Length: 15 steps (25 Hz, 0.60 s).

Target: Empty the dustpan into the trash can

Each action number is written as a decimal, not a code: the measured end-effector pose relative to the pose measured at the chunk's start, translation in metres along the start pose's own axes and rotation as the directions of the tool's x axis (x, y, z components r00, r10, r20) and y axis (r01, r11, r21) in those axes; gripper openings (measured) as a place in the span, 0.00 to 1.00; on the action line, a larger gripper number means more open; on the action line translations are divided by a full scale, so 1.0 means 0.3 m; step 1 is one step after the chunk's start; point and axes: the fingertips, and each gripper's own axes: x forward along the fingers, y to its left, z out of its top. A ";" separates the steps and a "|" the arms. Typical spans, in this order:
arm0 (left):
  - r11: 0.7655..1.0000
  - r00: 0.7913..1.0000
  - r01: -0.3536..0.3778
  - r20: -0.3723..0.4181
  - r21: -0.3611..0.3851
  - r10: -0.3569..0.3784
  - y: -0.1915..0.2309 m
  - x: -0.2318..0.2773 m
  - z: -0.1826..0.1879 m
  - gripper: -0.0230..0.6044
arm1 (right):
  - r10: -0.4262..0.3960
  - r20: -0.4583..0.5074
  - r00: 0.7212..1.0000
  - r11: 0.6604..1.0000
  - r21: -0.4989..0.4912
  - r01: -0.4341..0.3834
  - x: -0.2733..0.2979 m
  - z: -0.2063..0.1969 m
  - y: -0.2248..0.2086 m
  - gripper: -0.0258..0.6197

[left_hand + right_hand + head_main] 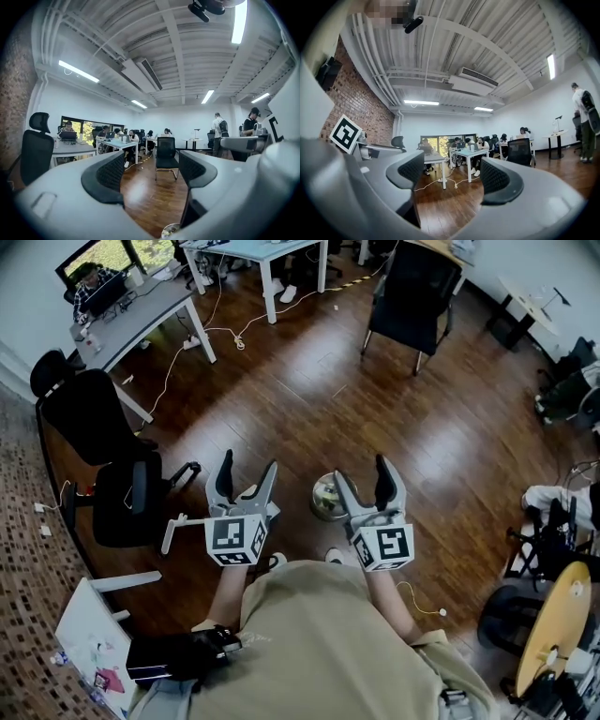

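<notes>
No dustpan showed in any view; it would likely be light, stiff plastic, best taken by its handle. The can (328, 496) stood on the floor (309, 381) below, between the left gripper (248, 462) and right gripper (359, 468), the 2 wide open and empty.

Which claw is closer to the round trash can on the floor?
Right, seen from above. The right gripper hangs just right of the trash can, one jaw over its rim; the left gripper is farther off on its left.
</notes>
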 end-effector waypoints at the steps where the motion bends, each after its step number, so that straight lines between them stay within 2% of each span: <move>1: 1.000 1.000 0.015 0.004 0.003 -0.015 -0.026 0.010 0.006 0.61 | -0.005 0.001 1.000 1.000 -0.001 0.005 -0.006 0.002 -0.012 0.61; 6: 0.999 0.998 0.050 0.029 0.016 -0.050 -0.110 0.048 0.039 0.61 | -0.017 0.028 0.999 1.000 -0.013 0.017 -0.030 0.026 -0.071 0.67; 15: 0.999 0.999 0.035 0.019 0.003 -0.035 -0.228 0.078 0.021 0.59 | -0.049 0.018 0.999 0.999 -0.011 0.049 -0.128 0.027 -0.230 0.67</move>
